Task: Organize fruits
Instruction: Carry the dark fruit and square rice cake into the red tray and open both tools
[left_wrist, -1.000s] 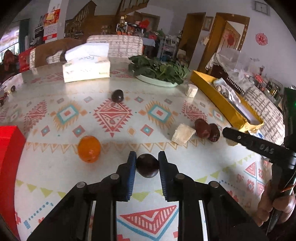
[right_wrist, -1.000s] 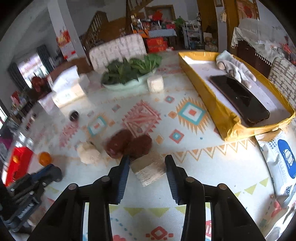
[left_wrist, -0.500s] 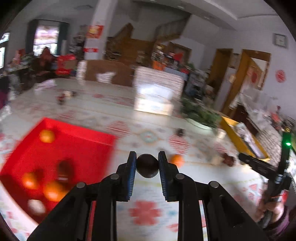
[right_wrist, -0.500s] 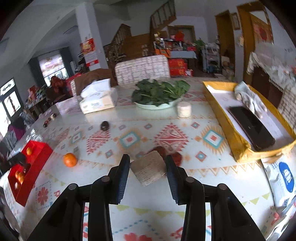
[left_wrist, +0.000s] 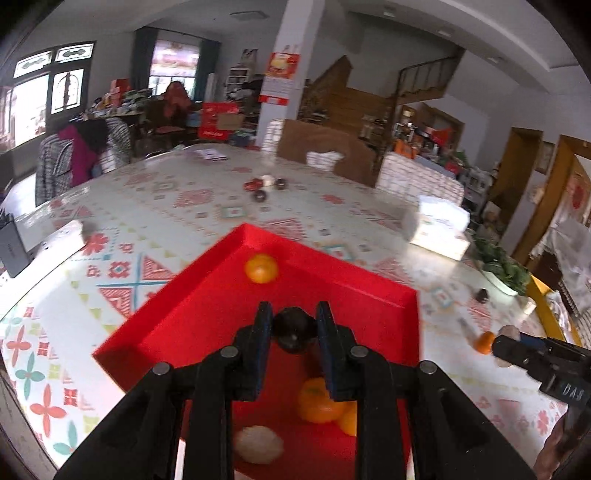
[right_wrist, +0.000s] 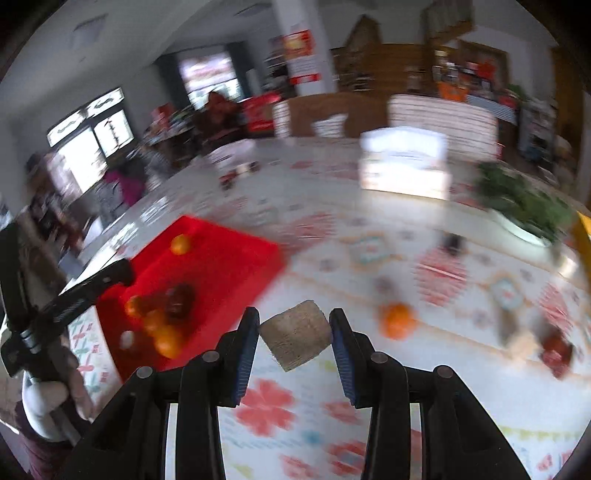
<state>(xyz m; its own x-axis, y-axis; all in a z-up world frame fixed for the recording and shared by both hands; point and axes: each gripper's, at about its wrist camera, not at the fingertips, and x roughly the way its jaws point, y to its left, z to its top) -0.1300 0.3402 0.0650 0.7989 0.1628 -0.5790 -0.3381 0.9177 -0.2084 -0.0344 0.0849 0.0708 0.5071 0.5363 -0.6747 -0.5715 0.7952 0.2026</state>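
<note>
My left gripper (left_wrist: 294, 330) is shut on a dark round fruit (left_wrist: 293, 328) and holds it above the red tray (left_wrist: 207, 306). The tray holds oranges (left_wrist: 260, 268) (left_wrist: 317, 402), a dark fruit and a pale round fruit (left_wrist: 258, 443). My right gripper (right_wrist: 294, 338) is shut on a tan block-shaped item (right_wrist: 295, 338) above the table, right of the red tray (right_wrist: 236, 254). A loose orange (right_wrist: 397, 320) lies on the table to its right; it also shows in the left wrist view (left_wrist: 484, 342).
A tissue box (right_wrist: 404, 168), a plate of greens (right_wrist: 524, 210), a dark fruit (right_wrist: 454, 242), red fruits (right_wrist: 554, 349) and a pale piece (right_wrist: 522, 345) lie on the patterned table. Small items (left_wrist: 264, 186) sit at the far side.
My left gripper has carried the dark fruit from the table to above the red tray. My right gripper has lifted the tan block and swung left toward the tray.
</note>
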